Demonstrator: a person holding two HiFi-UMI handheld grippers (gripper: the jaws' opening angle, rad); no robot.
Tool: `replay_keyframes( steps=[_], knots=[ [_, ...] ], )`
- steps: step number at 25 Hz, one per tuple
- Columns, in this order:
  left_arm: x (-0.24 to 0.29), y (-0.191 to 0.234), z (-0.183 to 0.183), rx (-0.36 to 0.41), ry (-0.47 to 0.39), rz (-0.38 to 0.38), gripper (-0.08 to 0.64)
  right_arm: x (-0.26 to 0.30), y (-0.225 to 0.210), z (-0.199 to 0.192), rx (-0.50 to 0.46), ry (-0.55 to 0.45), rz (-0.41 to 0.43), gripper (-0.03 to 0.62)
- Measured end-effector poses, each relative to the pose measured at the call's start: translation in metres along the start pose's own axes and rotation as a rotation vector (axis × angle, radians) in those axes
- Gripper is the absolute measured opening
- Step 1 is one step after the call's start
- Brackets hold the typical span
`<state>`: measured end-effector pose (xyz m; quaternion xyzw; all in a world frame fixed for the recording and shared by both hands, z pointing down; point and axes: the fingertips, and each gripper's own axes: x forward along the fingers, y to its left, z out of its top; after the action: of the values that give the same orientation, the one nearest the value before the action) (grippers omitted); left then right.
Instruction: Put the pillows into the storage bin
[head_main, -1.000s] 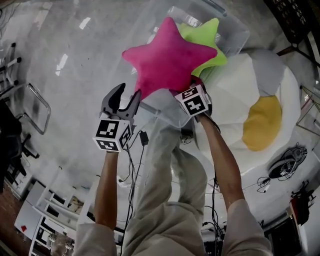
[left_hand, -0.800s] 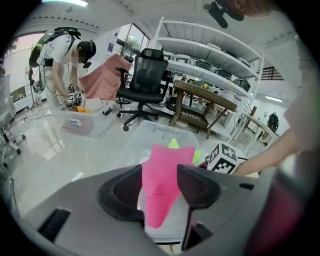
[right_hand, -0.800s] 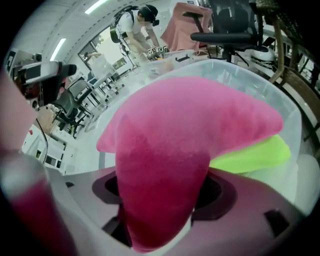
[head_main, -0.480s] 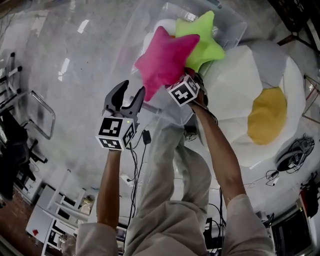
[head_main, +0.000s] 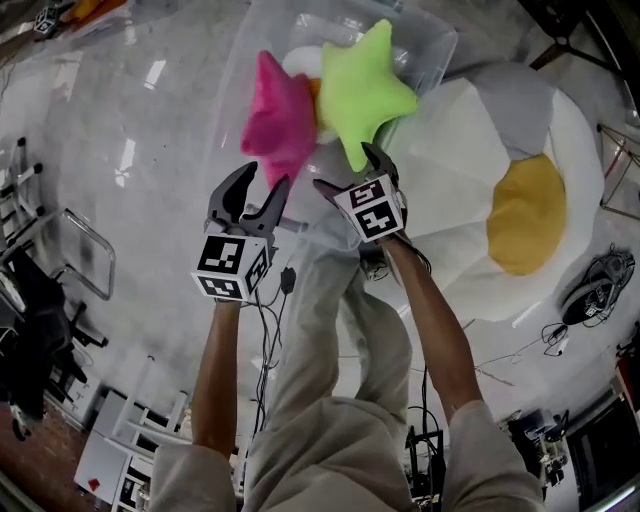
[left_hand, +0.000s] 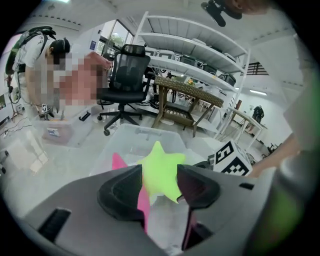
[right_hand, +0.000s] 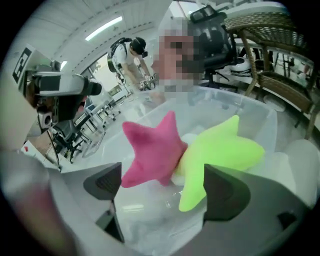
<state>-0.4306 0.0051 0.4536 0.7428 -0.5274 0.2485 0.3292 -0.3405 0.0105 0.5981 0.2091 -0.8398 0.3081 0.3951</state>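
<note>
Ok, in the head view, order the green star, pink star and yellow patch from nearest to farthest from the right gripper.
1. Green star: its lower tip sits between the right gripper's fingers, which have just been opening and don't press it.
2. Pink star: left of the gripper.
3. Yellow patch: far right, on the white cushion.

Bright ceiling strips (right_hand: 102, 28) light the room, the floor (head_main: 140, 120) glares, and fisheye edges bend and darken.

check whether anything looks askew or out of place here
The pink star pillow and green star pillow stand tipped on edge against each other in the storage bin, not lying flat. A big fried-egg cushion lies outside, beside the bin.
</note>
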Motion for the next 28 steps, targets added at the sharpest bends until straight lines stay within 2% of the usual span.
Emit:
replay_keyframes(
  steps=[4, 12, 19, 23, 25, 28],
  knots=[
    [0.019, -0.029, 0.009, 0.04, 0.012, -0.046, 0.216, -0.027, -0.021, -0.011, 0.07, -0.068, -0.035, 0.503],
    [0.054, -0.112, 0.032, 0.164, 0.047, -0.194, 0.216, -0.113, -0.065, -0.029, 0.244, -0.23, -0.17, 0.427],
    [0.075, -0.192, 0.036, 0.272, 0.078, -0.312, 0.21, -0.197, -0.109, -0.073, 0.404, -0.354, -0.327, 0.313],
    [0.077, -0.241, 0.037, 0.321, 0.094, -0.381, 0.13, -0.255, -0.123, -0.109, 0.493, -0.417, -0.431, 0.231],
    [0.075, -0.263, 0.039, 0.347, 0.105, -0.411, 0.072, -0.286, -0.126, -0.128, 0.53, -0.438, -0.496, 0.156],
    [0.068, -0.296, 0.044, 0.395, 0.115, -0.458, 0.031, -0.334, -0.125, -0.158, 0.585, -0.46, -0.595, 0.073]
  ],
)
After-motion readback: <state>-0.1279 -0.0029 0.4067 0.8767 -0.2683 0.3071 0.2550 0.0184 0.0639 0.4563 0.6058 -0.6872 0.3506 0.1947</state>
